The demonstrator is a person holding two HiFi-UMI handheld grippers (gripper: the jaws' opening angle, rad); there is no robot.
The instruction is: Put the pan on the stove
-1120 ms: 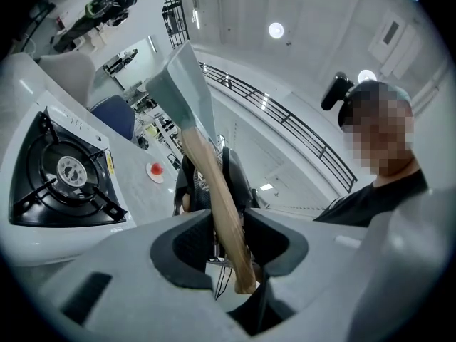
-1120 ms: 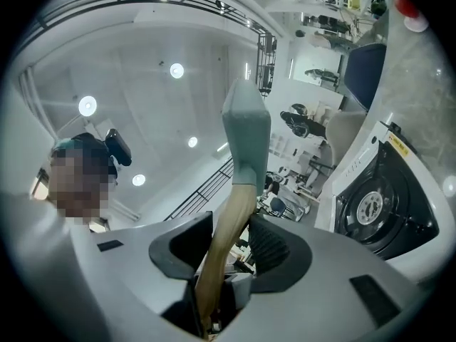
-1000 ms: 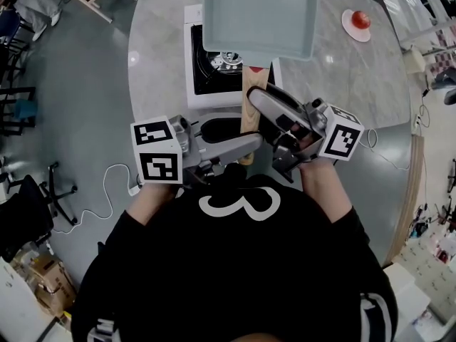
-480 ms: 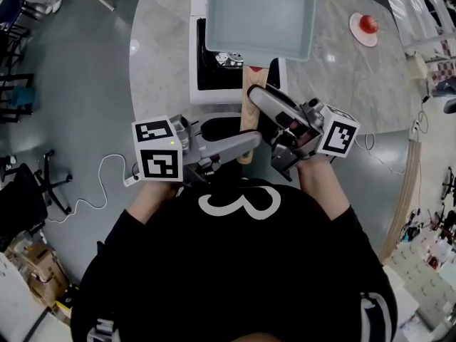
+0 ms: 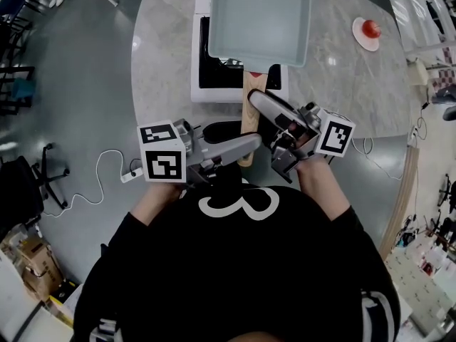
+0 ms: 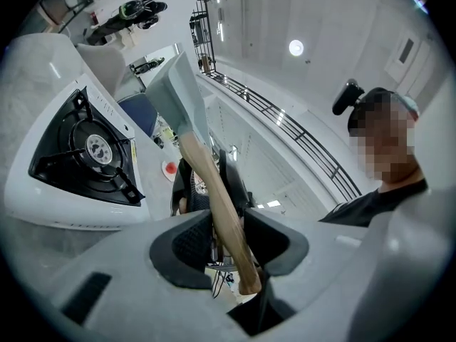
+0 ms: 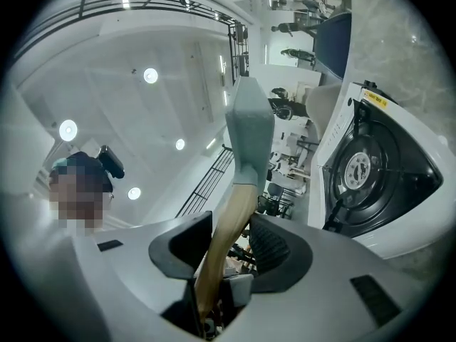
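Head view, looking down. The square grey pan [image 5: 260, 20] hangs in the air over the white stove [image 5: 201, 91] and hides most of the stove's black top. Only a strip of the burner [image 5: 229, 63] shows below the pan's near edge. The lower end of the pan's wooden handle [image 5: 248, 120] is covered by the two grippers and cannot be traced. The person's chest fills the lower half of the picture.

Left gripper [image 5: 249, 145] and right gripper [image 5: 255, 105]: both meet on the handle from either side, just off the near edge of the rounded marble table [image 5: 160, 63]. The left marker cube lies over the floor [image 5: 78, 105], where a cable [image 5: 107, 180] runs.

Left gripper view. The two dark pads of the left gripper [image 6: 229, 237] are closed on the handle [image 6: 214, 191], which runs up to the pan [image 6: 178, 95]. The stove [image 6: 68, 212] stands apart at left, with its burner [image 6: 94, 147] uncovered.

Right gripper view. The right gripper [image 7: 231, 242] likewise clamps the handle [image 7: 229, 226]. The pan [image 7: 251, 130] is clear of the stove [image 7: 399, 242].

Containers. The pan's inside shows only its own pale floor. Well apart at the table's far right, a plate [image 5: 358, 27] bears a red round thing [image 5: 370, 28], too small to name.
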